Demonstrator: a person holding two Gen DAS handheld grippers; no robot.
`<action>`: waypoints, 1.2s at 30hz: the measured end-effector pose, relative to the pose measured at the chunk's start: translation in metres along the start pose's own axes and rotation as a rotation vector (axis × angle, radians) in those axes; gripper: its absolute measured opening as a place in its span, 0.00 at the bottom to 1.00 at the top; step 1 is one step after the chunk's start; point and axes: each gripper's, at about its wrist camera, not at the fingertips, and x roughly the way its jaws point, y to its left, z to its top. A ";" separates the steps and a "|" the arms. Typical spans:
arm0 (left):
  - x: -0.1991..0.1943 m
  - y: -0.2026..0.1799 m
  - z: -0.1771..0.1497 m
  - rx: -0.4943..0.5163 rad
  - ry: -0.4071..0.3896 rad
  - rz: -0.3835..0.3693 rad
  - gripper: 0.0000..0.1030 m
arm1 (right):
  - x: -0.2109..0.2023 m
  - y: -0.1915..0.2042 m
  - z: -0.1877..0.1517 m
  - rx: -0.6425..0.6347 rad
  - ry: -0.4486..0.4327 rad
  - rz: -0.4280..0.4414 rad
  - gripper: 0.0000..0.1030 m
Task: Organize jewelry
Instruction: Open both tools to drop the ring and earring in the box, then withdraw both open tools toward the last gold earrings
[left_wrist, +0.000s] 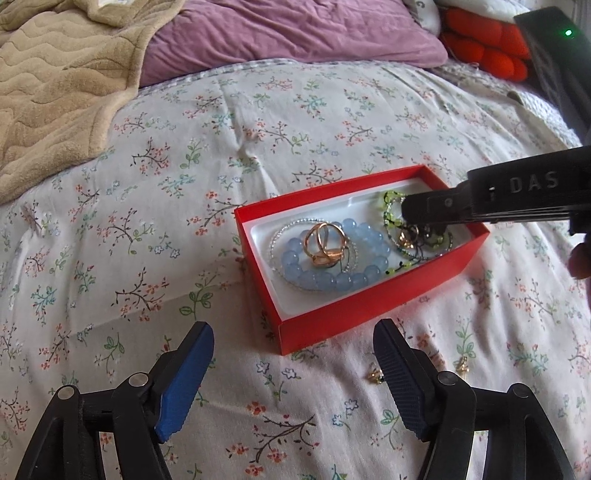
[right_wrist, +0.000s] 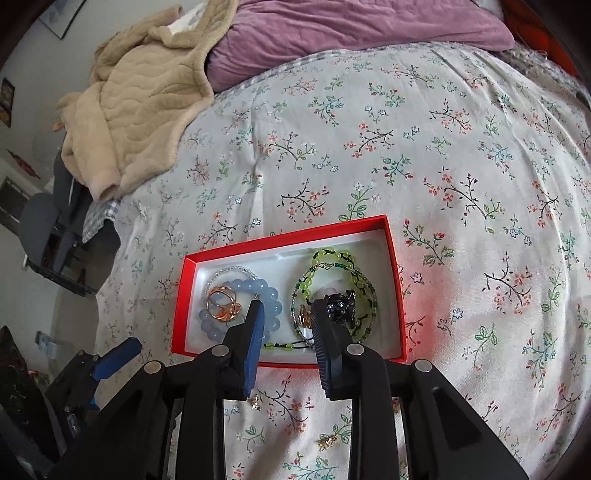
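Nearest the left wrist camera, the left gripper hangs over the flowered bedspread with its blue pads spread wide and nothing between them. Just past its right pad, two small gold earrings lie loose on the bedspread, short of the red box.

Around the box, a beige blanket is heaped at the far left of the bed, a purple pillow lies along the far edge, and something orange sits in the far right corner. From the right wrist camera a dark chair stands beside the bed.

The right gripper reaches over the near wall of the box and covers part of what is inside. Its pads stand partly apart and grip nothing; a small black piece rests just beside the right pad, and whether they touch is unclear.

The box has a white liner. Its left half holds a blue bead bracelet, a thin clear-bead bracelet and gold rings resting on the blue beads. Its right half holds green bead bracelets, a dark-beaded loop and a small gold piece.
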 end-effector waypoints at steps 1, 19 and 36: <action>0.000 -0.001 -0.001 0.001 0.003 0.003 0.73 | -0.003 0.001 -0.001 -0.005 -0.001 -0.001 0.31; -0.010 0.010 -0.024 -0.078 0.075 0.029 0.87 | -0.045 -0.010 -0.053 -0.134 0.036 -0.143 0.70; -0.006 0.021 -0.061 -0.064 0.139 0.050 0.90 | -0.031 -0.034 -0.108 -0.242 0.132 -0.276 0.74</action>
